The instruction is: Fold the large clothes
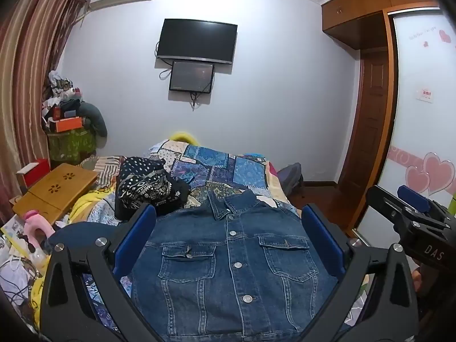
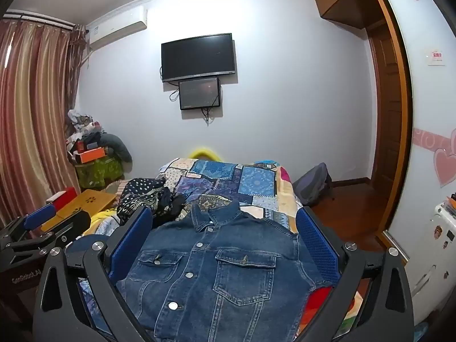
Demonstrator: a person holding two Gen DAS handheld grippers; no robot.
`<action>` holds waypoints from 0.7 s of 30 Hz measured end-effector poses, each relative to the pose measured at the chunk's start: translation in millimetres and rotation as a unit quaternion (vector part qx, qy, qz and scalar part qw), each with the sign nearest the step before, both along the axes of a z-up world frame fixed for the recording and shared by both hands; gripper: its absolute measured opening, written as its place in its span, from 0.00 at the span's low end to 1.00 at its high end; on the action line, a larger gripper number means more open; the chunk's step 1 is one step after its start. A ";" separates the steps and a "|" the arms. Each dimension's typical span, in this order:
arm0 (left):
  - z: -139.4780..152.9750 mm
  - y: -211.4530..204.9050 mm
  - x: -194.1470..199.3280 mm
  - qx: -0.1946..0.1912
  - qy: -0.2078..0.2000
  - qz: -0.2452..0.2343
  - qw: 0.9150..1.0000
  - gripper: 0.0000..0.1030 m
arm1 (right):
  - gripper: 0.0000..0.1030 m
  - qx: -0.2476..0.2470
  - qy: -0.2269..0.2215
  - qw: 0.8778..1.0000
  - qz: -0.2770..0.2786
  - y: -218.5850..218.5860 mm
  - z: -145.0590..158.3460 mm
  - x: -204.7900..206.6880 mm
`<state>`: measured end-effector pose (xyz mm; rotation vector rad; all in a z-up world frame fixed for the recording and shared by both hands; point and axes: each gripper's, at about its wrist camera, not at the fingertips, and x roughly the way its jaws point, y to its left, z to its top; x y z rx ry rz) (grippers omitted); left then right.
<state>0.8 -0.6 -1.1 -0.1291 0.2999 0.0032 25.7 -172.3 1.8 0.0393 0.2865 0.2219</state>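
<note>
Clearly, the denim jacket [image 1: 233,268] lay flat on the patchwork quilt [image 1: 216,168], front side up, buttoned, collar toward the far wall. It sat below and ahead of both tools, framed between each pair of blue pads without touching them. The left gripper [image 1: 228,233] hovered over the jacket with its 2 fingers spread wide apart, nothing clamped. The right gripper [image 2: 222,236] hung just beside it, fingers likewise wide apart and empty. A dark patterned garment [image 1: 148,188] lay crumpled beyond the jacket's left shoulder, near a wooden lap table [image 1: 57,191]. On the far wall hung a television [image 1: 196,41] above a smaller screen [image 1: 191,76].
</note>
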 end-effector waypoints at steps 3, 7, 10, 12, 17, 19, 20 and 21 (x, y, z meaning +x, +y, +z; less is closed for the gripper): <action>-3.4 8.6 -1.3 -0.014 0.000 0.011 1.000 1.00 | 0.97 -0.001 0.004 1.000 0.000 0.8 0.8 1.6; -7.6 13.4 2.5 -0.015 0.008 0.019 1.000 1.00 | 0.97 0.001 0.005 1.000 0.000 -0.5 -3.1 1.1; -7.3 14.4 5.0 -0.016 0.013 0.022 1.000 1.00 | 0.97 -0.003 0.007 1.000 0.002 2.5 -5.1 1.9; -7.5 14.7 5.0 -0.016 0.013 0.025 0.999 1.00 | 0.97 -0.006 0.008 1.000 0.002 3.5 -6.1 -0.6; -8.8 15.2 4.8 -0.014 0.012 0.028 0.999 1.00 | 0.97 -0.006 0.018 1.000 0.007 7.1 -5.9 5.6; -8.6 15.5 4.3 -0.012 0.010 0.030 0.999 1.00 | 0.97 -0.007 0.017 1.000 0.007 6.9 -6.0 4.5; -8.9 15.3 4.3 -0.010 0.009 0.031 0.999 1.00 | 0.97 -0.006 0.017 1.000 0.007 6.3 -4.9 4.5; -9.2 15.1 4.4 -0.009 0.009 0.032 0.999 1.00 | 0.97 -0.006 0.017 1.000 0.008 6.4 -5.8 5.1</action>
